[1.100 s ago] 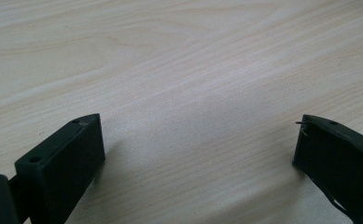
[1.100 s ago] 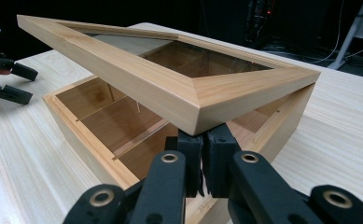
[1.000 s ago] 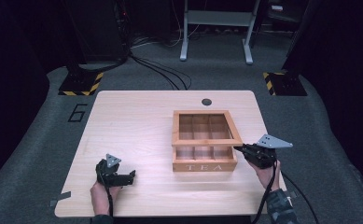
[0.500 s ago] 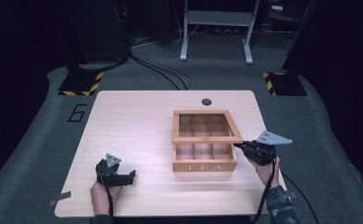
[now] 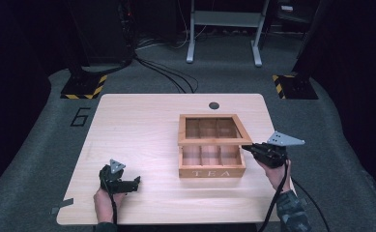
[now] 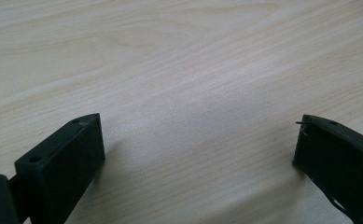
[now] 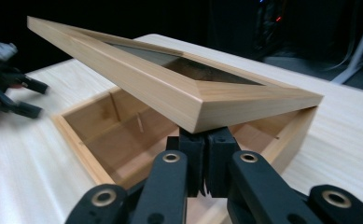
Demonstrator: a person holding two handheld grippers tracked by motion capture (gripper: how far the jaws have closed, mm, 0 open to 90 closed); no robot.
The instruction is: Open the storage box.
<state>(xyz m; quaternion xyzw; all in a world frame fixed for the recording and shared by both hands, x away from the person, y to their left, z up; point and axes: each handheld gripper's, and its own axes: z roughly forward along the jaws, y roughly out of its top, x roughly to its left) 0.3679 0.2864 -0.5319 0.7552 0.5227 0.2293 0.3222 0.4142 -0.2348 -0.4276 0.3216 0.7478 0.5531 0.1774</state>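
Note:
A wooden tea box (image 5: 212,171) marked TEA stands right of the table's middle, its compartments empty. Its framed lid (image 5: 213,141) is hinged at the back and tilted part way up. My right gripper (image 5: 247,148) is shut, and its tips sit under the lid's front right corner. In the right gripper view the closed jaws (image 7: 206,140) have the lid (image 7: 170,88) resting over them, with the box's inside (image 7: 104,140) showing below. My left gripper (image 5: 137,183) lies on the table at the front left. It is open over bare wood (image 6: 198,126), and it also appears far off (image 7: 11,88).
The light wooden table (image 5: 142,125) has a small black round cap (image 5: 214,105) near its far edge. Beyond it on the grey floor are cables (image 5: 166,77), a metal stand (image 5: 224,29) and two striped bases (image 5: 84,87).
The right gripper has edged up slightly, raising the lid's front edge a little. The left gripper has not moved.

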